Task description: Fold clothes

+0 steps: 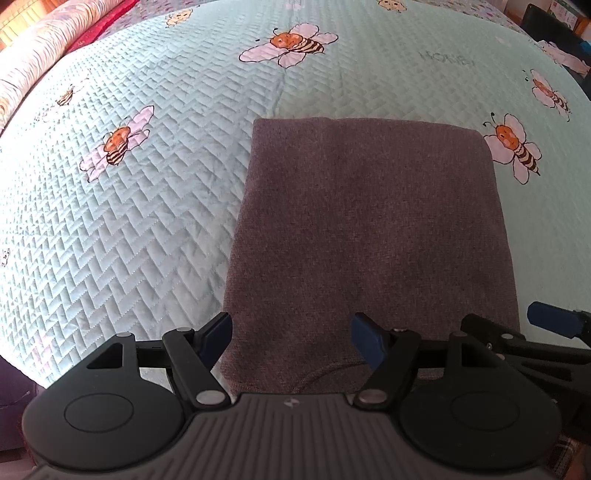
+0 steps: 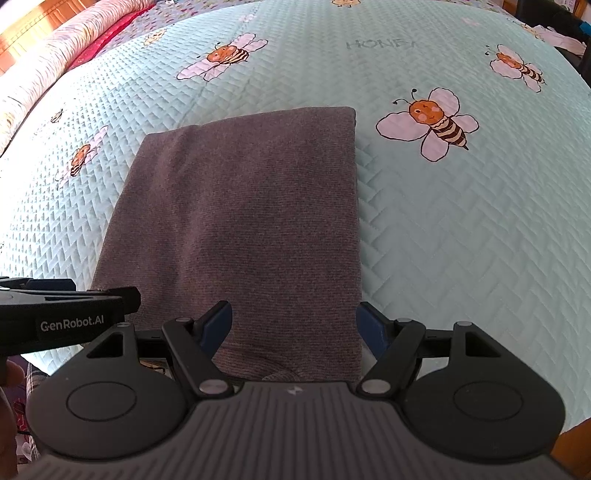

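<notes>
A grey-brown garment [image 1: 369,221] lies folded into a flat rectangle on the mint bee-print bedspread [image 1: 129,221]. My left gripper [image 1: 291,332] hovers open over the garment's near left part, its left finger [image 1: 218,332] at the cloth's left edge and nothing between the pads. In the right wrist view the same garment [image 2: 240,221] lies on the bedspread [image 2: 461,240]. My right gripper [image 2: 293,317] is open over its near right part, with the right finger [image 2: 369,321] just outside the right edge. Each gripper shows in the other's view: the right gripper [image 1: 550,321], the left gripper [image 2: 70,295].
A rolled floral quilt [image 1: 44,48] and red cloth [image 1: 107,22] lie at the far left of the bed. Dark objects [image 1: 554,26] stand past the far right corner. The bed's near edge runs just under the grippers. A hand [image 2: 9,373] shows at the lower left.
</notes>
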Available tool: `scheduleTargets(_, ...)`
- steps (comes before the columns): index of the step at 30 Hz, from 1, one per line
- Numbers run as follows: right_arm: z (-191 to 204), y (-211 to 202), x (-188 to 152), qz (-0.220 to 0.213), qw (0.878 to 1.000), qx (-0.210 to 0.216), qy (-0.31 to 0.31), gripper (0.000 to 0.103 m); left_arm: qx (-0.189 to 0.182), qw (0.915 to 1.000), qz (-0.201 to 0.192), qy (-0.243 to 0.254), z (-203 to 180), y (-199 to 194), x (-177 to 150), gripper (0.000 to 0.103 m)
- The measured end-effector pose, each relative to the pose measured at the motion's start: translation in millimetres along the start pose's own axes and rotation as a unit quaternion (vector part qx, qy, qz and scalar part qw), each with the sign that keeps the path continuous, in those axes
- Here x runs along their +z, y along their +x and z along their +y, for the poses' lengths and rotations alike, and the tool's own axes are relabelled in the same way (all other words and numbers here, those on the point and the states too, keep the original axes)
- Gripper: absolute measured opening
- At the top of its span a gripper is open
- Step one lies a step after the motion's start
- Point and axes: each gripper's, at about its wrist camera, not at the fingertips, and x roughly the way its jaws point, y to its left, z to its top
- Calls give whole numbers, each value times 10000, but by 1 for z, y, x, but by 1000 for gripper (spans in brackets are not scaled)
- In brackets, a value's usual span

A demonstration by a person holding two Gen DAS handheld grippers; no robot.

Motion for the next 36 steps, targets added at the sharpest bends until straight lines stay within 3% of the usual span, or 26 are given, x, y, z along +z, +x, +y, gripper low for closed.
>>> scheduleTargets(15,-5,-4,-2,-112,9997,186,106,74,166,9995,-265,53,-7,-10,-4,74)
scheduleTargets(18,-8,-6,-4,-235,9991,332,117,74,-123,9992,-361,-126,-1,-12,-5,74)
scheduleTargets(20,-14,-9,-6,-372,9976,561,146,74,-697,9957,-409,-450,13,-9,-6,74)
scheduleTargets(22,-23,-11,-8,-477,9951,833,233,74,-1404,9832,-399,-1097,37,-4,-14,74)
scheduleTargets(26,-49,-11,-18,-533,9864,1437,594,74,-2356,9320,-375,-2730,89,12,-51,74)
scheduleTargets(28,-61,-10,-26,-484,9794,1797,785,74,-2549,9144,-344,-3127,106,15,-65,74)
scheduleTargets(32,-87,-7,-43,-441,9581,2556,1215,74,-2469,9029,-644,-3459,122,6,-89,74)
scheduleTargets(34,-100,-6,-52,-505,9504,2700,1457,74,-2331,9045,-670,-3508,127,6,-93,74)
scheduleTargets(36,-112,-3,-58,-497,9515,2545,1657,74,-2187,9074,-645,-3532,134,8,-97,74)
